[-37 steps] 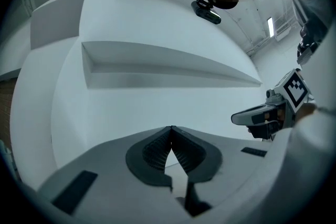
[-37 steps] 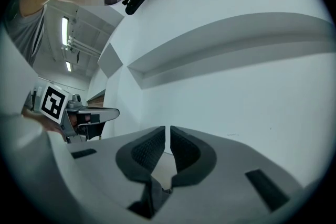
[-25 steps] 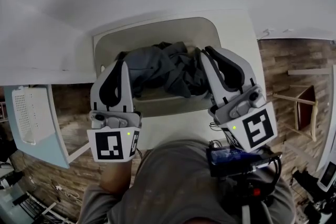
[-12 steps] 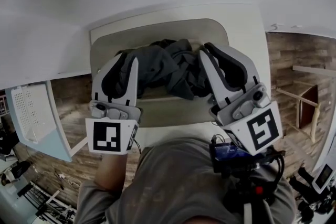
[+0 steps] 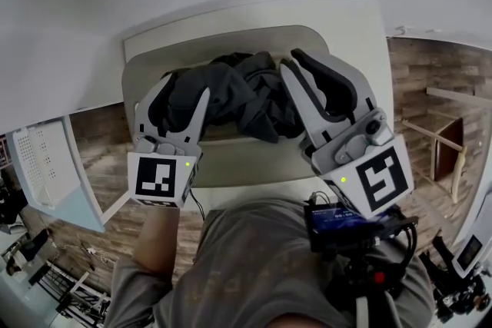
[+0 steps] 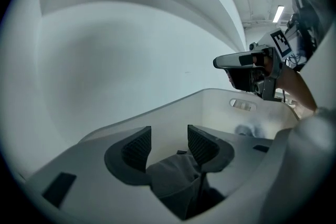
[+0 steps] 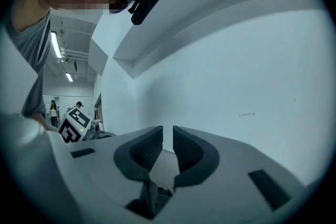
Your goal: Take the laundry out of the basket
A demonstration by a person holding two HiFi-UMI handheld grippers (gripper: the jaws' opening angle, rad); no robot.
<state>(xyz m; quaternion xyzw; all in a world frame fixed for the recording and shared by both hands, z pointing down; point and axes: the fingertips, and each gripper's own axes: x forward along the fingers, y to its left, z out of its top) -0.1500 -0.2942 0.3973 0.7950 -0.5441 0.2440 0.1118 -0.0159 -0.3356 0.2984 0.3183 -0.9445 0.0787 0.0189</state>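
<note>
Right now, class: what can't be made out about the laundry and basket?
Garment count: head view, the laundry is one tangled dark heap.
Basket floor: head view, laundry covers it.
Whether the right gripper, jaws just opening with laundry low between them, pinches it: right gripper view, shadowed near the bottom edge.

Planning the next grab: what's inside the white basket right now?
A bunched dark grey garment lies in the basket. Whether anything else lies beneath it cannot be seen, because the cloth covers most of the bottom.
</note>
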